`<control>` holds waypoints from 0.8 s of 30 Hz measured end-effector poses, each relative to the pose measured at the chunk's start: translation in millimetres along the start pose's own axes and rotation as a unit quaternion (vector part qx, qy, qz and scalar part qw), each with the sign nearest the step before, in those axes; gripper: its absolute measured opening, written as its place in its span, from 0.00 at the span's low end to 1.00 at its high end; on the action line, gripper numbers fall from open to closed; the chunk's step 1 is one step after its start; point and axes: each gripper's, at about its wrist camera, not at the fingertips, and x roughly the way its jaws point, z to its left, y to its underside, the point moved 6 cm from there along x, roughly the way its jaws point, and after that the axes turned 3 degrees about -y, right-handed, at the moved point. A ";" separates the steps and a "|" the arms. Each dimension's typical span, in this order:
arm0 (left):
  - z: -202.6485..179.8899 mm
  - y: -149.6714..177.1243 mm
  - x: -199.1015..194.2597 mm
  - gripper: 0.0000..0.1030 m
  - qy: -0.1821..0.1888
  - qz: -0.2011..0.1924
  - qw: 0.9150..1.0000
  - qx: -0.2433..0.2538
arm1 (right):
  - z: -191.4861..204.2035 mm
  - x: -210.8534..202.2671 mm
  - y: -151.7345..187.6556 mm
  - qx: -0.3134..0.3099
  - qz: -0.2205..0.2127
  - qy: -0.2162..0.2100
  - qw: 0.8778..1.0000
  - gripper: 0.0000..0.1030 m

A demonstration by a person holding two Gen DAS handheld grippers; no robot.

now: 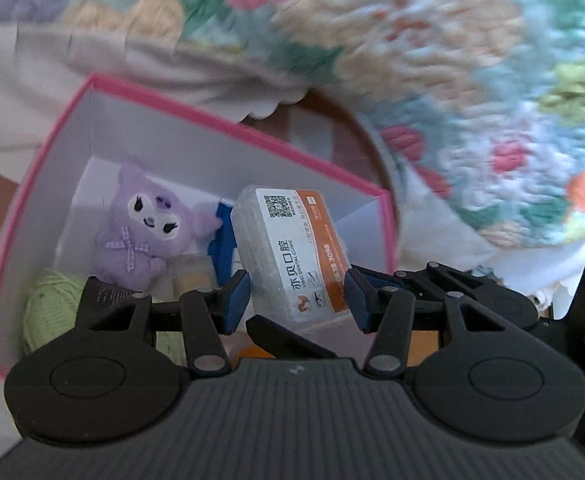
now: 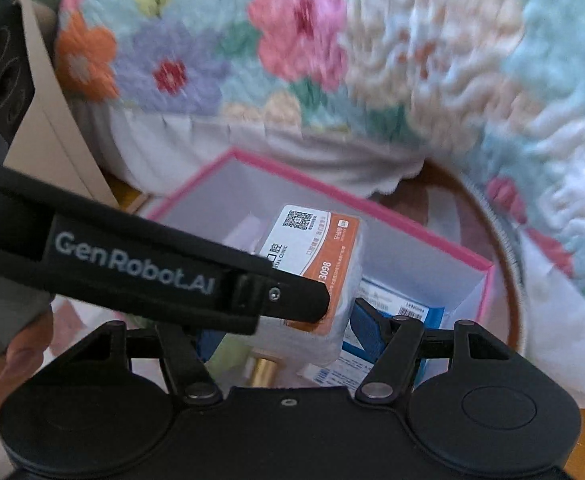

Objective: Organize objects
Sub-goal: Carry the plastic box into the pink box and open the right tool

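1. Dental-clinic case (image 1: 292, 248), a clear plastic box with a white and orange label, stands tilted inside the pink-rimmed box (image 1: 228, 120), leaning over the other contents.
2. My left tongs (image 1: 297, 297) are spread, their blue pads on either side of the case's lower end; I cannot tell whether they touch it.
3. My right tongs (image 2: 284, 320) reach into the same box; the left tool's black arm crosses in front and hides one finger, so I cannot tell their state.
4. Beside the case I see a purple plush toy (image 1: 148, 228), green yarn (image 1: 52, 308) in the near corner, and a blue-and-white carton (image 2: 396, 320).
5. A floral tufted cushion (image 2: 292, 40) lies behind the box.
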 end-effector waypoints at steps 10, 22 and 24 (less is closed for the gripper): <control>31.1 -8.0 58.3 0.48 0.000 0.033 0.998 -0.052 | -30.5 69.7 6.5 0.030 0.063 -0.008 0.998 0.69; 25.3 -6.7 59.7 0.43 -0.032 0.026 0.999 -0.019 | -46.4 79.9 18.4 0.033 0.080 0.035 0.996 0.69; 23.9 -5.0 52.4 0.43 -0.035 0.019 0.999 -0.011 | -44.0 72.5 23.6 0.034 0.074 0.031 0.996 0.68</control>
